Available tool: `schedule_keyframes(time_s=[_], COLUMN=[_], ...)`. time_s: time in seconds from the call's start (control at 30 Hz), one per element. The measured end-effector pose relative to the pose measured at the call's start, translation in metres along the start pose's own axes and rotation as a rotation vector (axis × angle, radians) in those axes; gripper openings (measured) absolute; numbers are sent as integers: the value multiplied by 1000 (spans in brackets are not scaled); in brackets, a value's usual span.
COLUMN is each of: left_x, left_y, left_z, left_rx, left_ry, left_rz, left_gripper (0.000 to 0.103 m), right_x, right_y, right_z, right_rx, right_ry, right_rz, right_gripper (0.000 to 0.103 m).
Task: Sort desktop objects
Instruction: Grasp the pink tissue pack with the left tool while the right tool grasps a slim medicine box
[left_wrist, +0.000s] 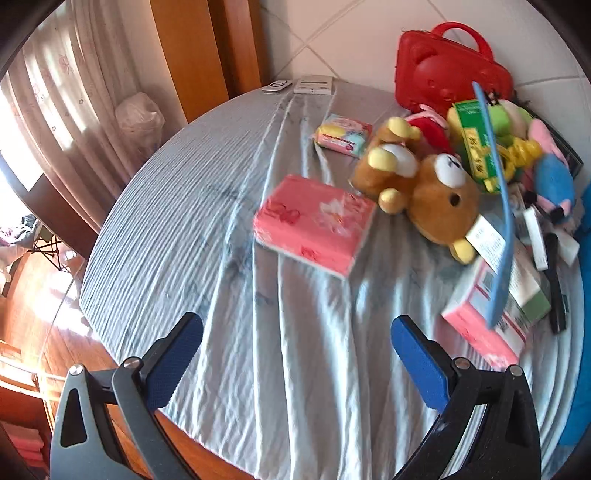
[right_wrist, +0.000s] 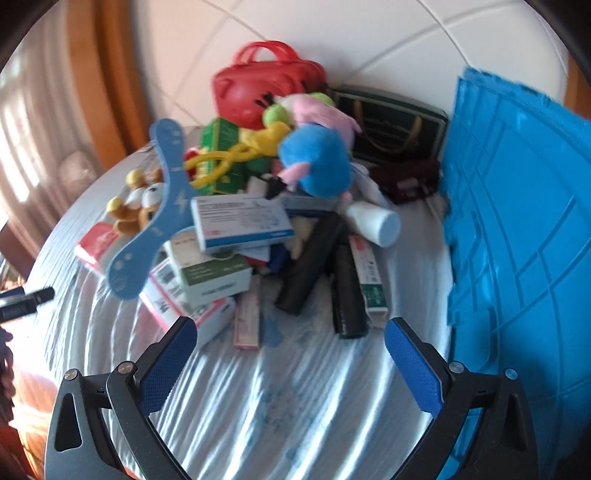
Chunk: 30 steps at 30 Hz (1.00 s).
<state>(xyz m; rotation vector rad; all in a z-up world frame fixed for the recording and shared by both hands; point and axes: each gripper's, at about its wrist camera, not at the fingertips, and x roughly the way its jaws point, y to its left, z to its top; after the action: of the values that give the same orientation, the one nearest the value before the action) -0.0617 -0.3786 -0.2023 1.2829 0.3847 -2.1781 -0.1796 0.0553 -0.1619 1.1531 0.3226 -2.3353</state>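
Both tongs, left (left_wrist: 295, 354) and right (right_wrist: 290, 356), gape wide and empty above the cloth-covered bench (left_wrist: 207, 206). Pink tissue pack (left_wrist: 314, 223) lies just left of the teddy bear (left_wrist: 424, 188); boxes (right_wrist: 240, 221), toys and 2 black tubes (right_wrist: 314, 258) are piled beside the blue crate (right_wrist: 517, 221).

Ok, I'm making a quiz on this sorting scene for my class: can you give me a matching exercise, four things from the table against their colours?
Things:
1. hard case with a handle
2. teddy bear
3. big crate at the table's right
4. tissue pack lying apart from the pile

Colours:
A. brown
B. pink
C. red
D. blue

Pairs: 1-C, 2-A, 3-D, 4-B
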Motion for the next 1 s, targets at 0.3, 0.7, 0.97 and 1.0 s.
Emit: schedule_keyframes(time_s=[0.3, 0.7, 0.97, 1.0], left_x=[100, 119, 66, 62], left_y=[18, 24, 63, 57], left_z=[95, 34, 48, 59], left_rx=[-257, -74, -153, -167], left_ry=[204, 281, 233, 208], left_rz=[-61, 169, 129, 101], left_gripper=[103, 103, 101, 101], right_x=[36, 98, 112, 115], right_y=[-8, 3, 6, 5], right_z=[9, 24, 28, 29], right_rx=[194, 137, 117, 123], right_ry=[98, 201, 220, 225], right_rz=[-117, -71, -25, -19], right_gripper=[103, 103, 103, 103])
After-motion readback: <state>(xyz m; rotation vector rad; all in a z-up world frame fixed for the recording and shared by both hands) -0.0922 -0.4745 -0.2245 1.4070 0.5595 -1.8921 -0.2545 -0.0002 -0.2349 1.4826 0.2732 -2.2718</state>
